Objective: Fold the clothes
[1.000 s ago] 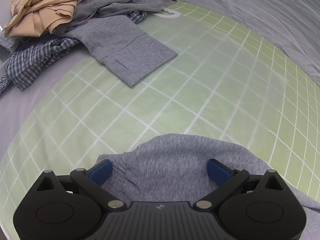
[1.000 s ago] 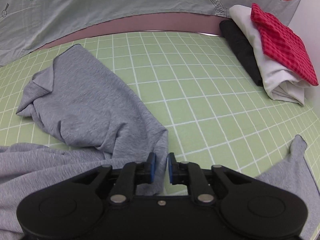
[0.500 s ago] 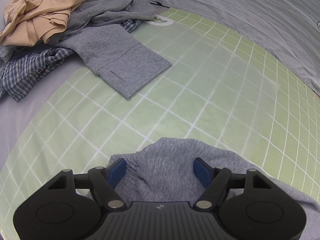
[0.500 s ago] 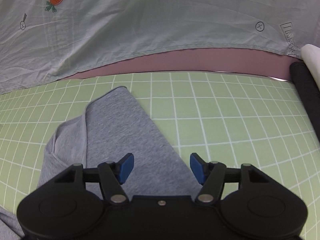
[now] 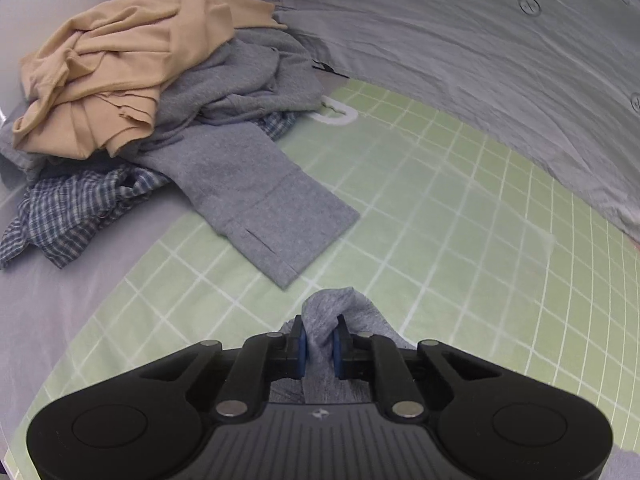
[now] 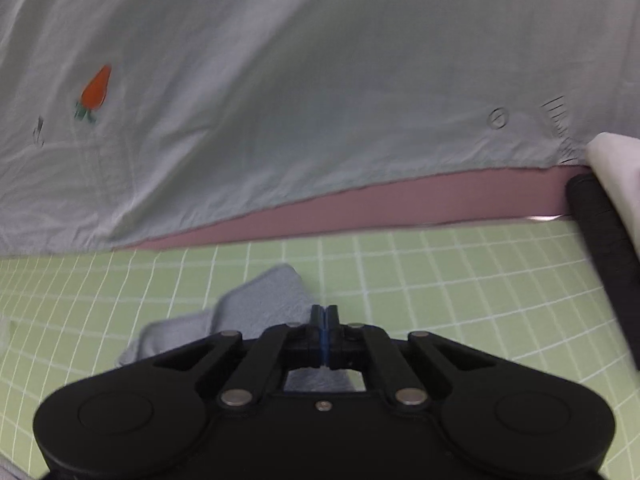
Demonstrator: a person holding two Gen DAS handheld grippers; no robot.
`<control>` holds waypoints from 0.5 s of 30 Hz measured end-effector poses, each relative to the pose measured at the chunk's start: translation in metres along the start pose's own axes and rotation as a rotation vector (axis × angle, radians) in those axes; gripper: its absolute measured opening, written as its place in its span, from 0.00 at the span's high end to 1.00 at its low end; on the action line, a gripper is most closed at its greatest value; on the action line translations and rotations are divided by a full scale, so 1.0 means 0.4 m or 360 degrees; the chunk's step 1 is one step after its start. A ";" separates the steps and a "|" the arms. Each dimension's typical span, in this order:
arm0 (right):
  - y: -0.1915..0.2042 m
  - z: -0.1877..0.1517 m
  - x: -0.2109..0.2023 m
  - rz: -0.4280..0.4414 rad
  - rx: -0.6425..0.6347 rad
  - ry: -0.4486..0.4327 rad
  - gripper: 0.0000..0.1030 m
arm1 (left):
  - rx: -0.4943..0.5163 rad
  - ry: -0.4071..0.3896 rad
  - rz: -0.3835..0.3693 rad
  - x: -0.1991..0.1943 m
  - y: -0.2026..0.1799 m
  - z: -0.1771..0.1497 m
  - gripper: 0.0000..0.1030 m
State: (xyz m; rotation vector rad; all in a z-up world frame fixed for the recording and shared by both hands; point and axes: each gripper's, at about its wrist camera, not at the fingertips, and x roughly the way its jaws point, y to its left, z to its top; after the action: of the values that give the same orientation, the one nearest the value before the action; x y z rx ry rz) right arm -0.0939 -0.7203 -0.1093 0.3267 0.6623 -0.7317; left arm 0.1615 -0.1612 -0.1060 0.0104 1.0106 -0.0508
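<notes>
Green gridded mat [image 5: 460, 208] covers the work surface, with a pale sheet [image 6: 320, 80] hung behind it and a pink band along the far edge. Left gripper [image 5: 320, 342]: blue pads clenched on a bunched fold of the grey garment [image 5: 332, 312], which rises between the fingers and points toward 12 o'clock. Right gripper [image 6: 325, 330]: pads pressed together; the same grey cloth [image 6: 260, 296] lies on the mat from 10 to 11 o'clock of the tips and passes under the body, but whether any cloth is pinched between the pads cannot be determined. Judgement: the coming move turns on the run of cloth between the two claws, and that span is not visible in either view, so its long axis and tautness cannot be stated. An unsorted pile sits at 10 to 11 o'clock of the left claw, well apart from it: tan garment [image 5: 128, 60] on top, grey sweatshirt [image 5: 256, 184] with a sleeve reaching onto the mat, blue checked shirt [image 5: 72, 216] beneath. At 2 to 3 o'clock in the right view, a stack [image 6: 600, 232] of dark and white items is cut off by the frame edge. The right view is motion-blurred.
</notes>
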 end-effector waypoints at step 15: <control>-0.298 -0.130 -0.167 -0.0576 0.0456 0.0038 0.77 | -0.0131 0.0008 0.0010 -0.037 0.065 -0.080 0.23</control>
State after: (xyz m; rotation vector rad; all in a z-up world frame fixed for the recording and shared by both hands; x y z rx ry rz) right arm -0.2380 -0.7449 -0.1104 0.4852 0.6465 -1.1755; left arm 0.1278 -0.1336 -0.1108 -0.0616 1.0168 -0.0037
